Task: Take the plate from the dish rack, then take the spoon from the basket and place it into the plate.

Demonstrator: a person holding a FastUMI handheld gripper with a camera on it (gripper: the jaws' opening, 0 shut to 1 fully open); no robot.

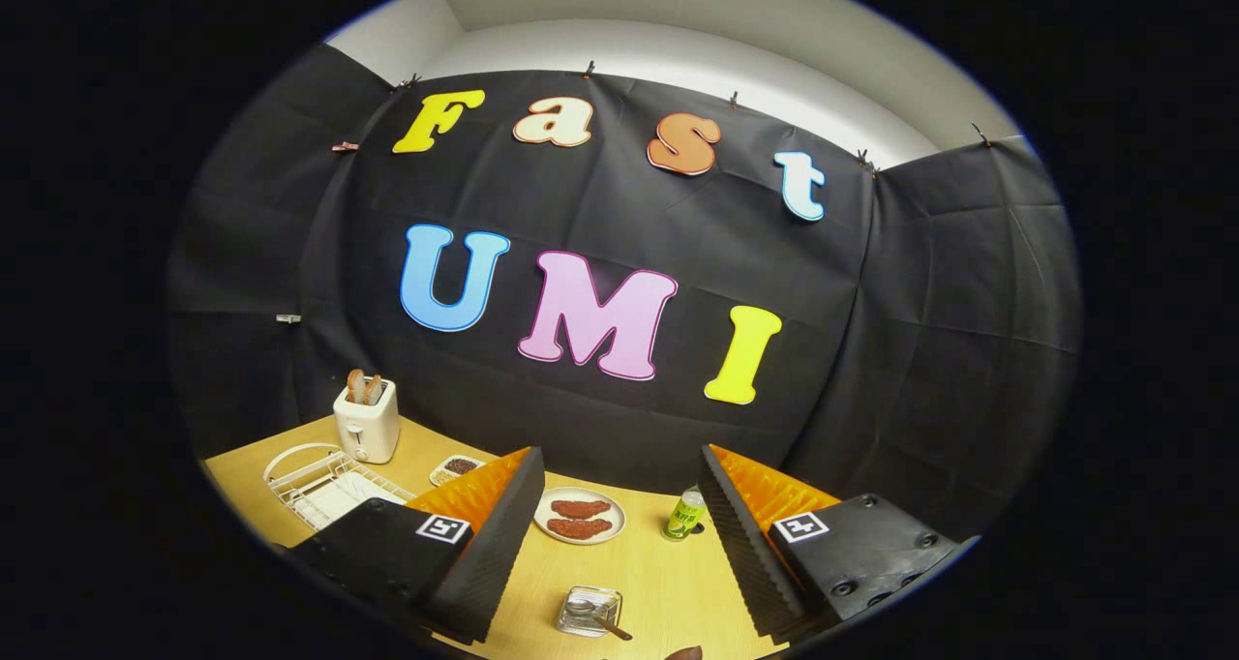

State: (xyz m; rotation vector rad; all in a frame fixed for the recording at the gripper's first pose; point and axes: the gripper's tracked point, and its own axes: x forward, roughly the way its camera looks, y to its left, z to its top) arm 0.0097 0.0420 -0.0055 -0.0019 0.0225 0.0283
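the hand-held gripper (613, 544) hangs spread over the wooden surface (668, 583), holding nothing; the spoon (595, 614) lies in a clear basket (588, 612) between the fingers — the white dish rack (319, 486) sits beside the toaster (367, 420).

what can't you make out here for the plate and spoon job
Gripper view, gripper open:
- Dish rack: near end hidden behind one finger, so a plate in it cannot be confirmed.
- Spoon in clear container: too small for detail.
- Small dish: contents too small.
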